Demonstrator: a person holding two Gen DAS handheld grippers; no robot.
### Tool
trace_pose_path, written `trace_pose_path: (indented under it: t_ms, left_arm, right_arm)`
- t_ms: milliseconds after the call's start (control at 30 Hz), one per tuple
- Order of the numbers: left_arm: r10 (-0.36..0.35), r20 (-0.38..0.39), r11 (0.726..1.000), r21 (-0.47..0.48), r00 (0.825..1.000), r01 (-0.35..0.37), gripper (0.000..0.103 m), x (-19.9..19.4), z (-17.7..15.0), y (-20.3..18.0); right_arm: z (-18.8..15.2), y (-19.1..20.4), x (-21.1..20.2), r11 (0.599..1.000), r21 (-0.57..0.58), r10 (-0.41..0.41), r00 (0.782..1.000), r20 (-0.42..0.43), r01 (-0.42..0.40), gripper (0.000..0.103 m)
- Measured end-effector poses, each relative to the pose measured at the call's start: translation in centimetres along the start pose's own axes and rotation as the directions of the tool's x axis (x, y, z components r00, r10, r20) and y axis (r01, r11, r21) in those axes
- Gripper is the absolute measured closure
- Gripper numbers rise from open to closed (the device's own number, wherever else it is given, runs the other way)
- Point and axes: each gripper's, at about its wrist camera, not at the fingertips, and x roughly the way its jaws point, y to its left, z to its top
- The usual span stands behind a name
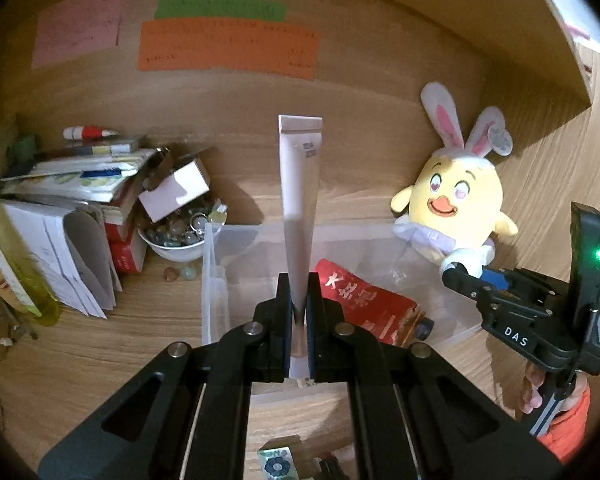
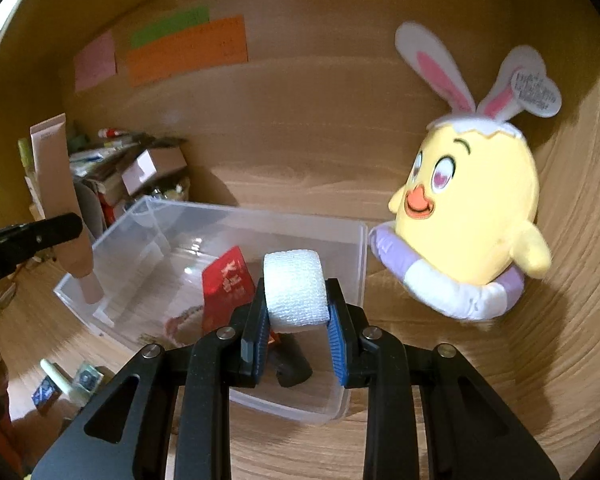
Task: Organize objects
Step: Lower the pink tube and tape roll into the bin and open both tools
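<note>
Grippers both loaded, as I read it. Left gripper point(image 1: 299, 320) points forward over the near rim of the clear plastic bin point(image 1: 216, 280), jaws squeezed together on the cap end of a pale cosmetic tube point(image 1: 300, 168); the tube stands upright out of the fingers toward 12 o'clock, crimped flat end on top, small printed label near that end. In the right wrist view the same tube point(image 2: 54, 184) hangs at 9 o'clock, cap down, just over the bin's left corner.

Right gripper point(image 2: 296, 312) sits over the near right part of the bin point(image 2: 358, 264), blue pads clamped on a white gauze roll point(image 2: 295, 288); the roll is a squat cylinder with woven texture, axis across the jaws, sticking up past the fingertips. From the left wrist camera I see the right gripper point(image 1: 466, 280) at 3 o'clock, its tips against the plush.

Inside the bin: red packet point(image 2: 226, 284) at 10 o'clock of the roll, dark object point(image 2: 294, 368) below it, type unclear. Yellow chick plush point(image 2: 468, 208) with bunny ears sits at 2 o'clock, just beside the bin's right wall. Paper stack point(image 1: 72, 208) and white bowl point(image 1: 172, 244) of stones at 9–10 o'clock in the left view.
</note>
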Motion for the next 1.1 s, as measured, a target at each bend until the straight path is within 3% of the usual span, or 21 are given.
trace_pose_path:
  t_ms: [367, 700, 800, 867, 1100]
  left_arm:
    - [-0.003, -0.103, 1.000, -0.010, 0.995, 0.002, 0.098, 3.6, -0.9, 0.6]
    - [-0.016, -0.123, 1.000, 0.016, 0.992, 0.018, 0.097, 3.9, -1.3, -0.2]
    - [-0.025, -0.129, 1.000, 0.016, 0.991, 0.027, 0.082, 3.7, -1.3, -0.3]
    - [-0.023, -0.116, 0.999, 0.019, 0.993, 0.025, 0.066, 3.3, -1.2, -0.5]
    - [-0.023, -0.077, 0.999, 0.039, 0.997, 0.026, 0.048, 1.4, -0.9, -1.1]
  right_arm:
    - [-0.7, 0.9, 2.1, 0.999, -0.045, -0.016, 0.998, -0.058, 0.014, 0.080]
    - [-1.0, 2.2, 2.3, 0.995, -0.092, -0.035, 0.998, -0.061, 0.029, 0.079]
    - [-1.1, 2.4, 2.2, 0.994, -0.108, -0.038, 0.997, -0.064, 0.031, 0.075]
    - [-1.1, 2.5, 2.0, 0.993, -0.114, -0.041, 0.997, -0.061, 0.034, 0.062]
    - [-0.7, 3.1, 0.6, 0.991, -0.127, -0.040, 0.999, -0.016, 0.038, 0.044]
